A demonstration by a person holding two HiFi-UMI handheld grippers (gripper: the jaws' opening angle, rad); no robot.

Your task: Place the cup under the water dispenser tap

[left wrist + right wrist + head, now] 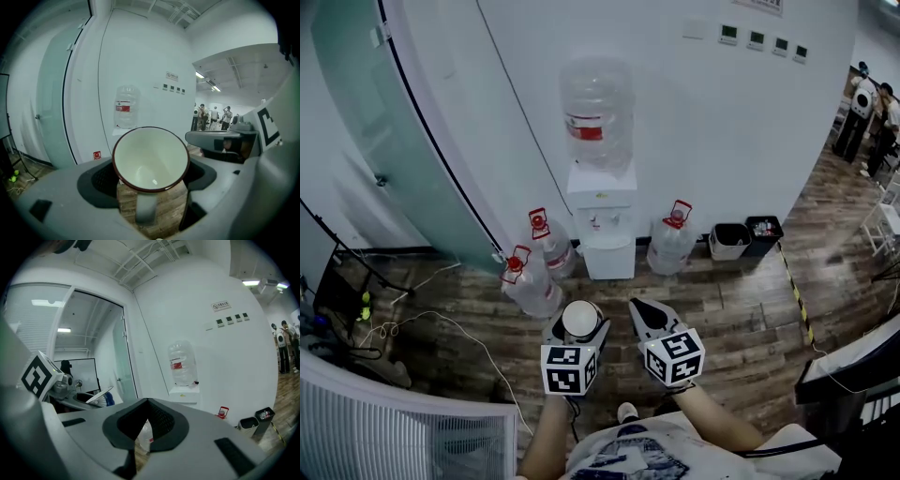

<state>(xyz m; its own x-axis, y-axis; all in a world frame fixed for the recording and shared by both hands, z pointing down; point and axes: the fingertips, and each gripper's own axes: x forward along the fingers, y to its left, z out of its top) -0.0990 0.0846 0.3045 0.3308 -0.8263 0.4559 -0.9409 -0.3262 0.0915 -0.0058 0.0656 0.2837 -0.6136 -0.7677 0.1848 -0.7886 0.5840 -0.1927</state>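
A white cup (581,317) with a dark red rim stands upright between the jaws of my left gripper (580,330), which is shut on it. In the left gripper view the cup (151,157) fills the middle, empty, its handle pointing toward the camera. The white water dispenser (602,217) stands against the wall ahead, a clear bottle (597,111) on top and its taps (598,222) facing me, well beyond the cup. My right gripper (640,307) hovers beside the left one, shut on nothing. The dispenser (183,391) also shows far off in the right gripper view.
Three spare water bottles (532,281) (550,242) (672,240) sit on the wood floor either side of the dispenser. Two small bins (730,241) (763,233) stand to its right. A glass partition (389,141) runs along the left, cables (412,323) lie on the floor, and people (877,112) stand far right.
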